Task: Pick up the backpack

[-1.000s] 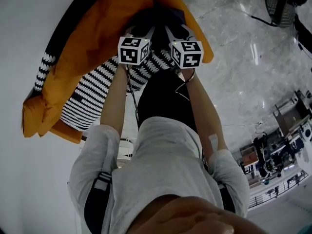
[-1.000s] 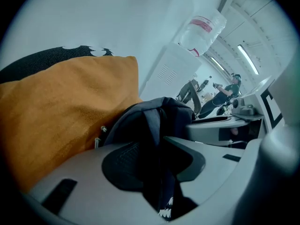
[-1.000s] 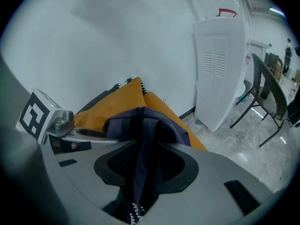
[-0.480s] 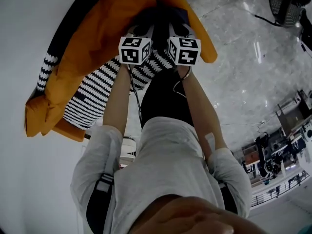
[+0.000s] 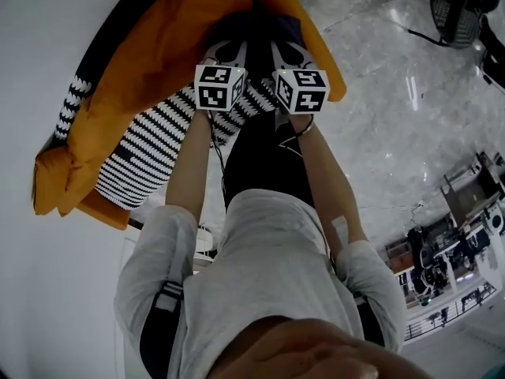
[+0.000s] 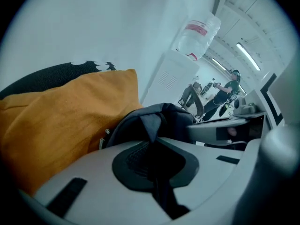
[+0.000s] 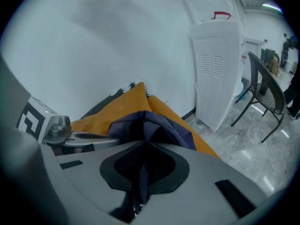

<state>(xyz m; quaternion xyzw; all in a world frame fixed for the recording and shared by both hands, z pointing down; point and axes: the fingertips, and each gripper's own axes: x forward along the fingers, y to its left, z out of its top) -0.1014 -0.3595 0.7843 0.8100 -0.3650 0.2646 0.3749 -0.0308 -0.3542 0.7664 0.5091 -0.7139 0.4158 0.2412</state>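
- Grip made: the left hand-held gripper (image 6: 151, 146) and the right hand-held gripper (image 7: 140, 162) have just been closing, and each now pinches a fold of the dark backpack (image 5: 259, 27) between its pads.
- The backpack lies at the far end of an orange cushion (image 5: 150, 61), beyond a black-and-white striped cloth (image 5: 150, 152) — not yet clear of it, we judge.
- Left to do: the lift itself (both grippers together).
- The backpack is the only container here — we cannot see what it holds.
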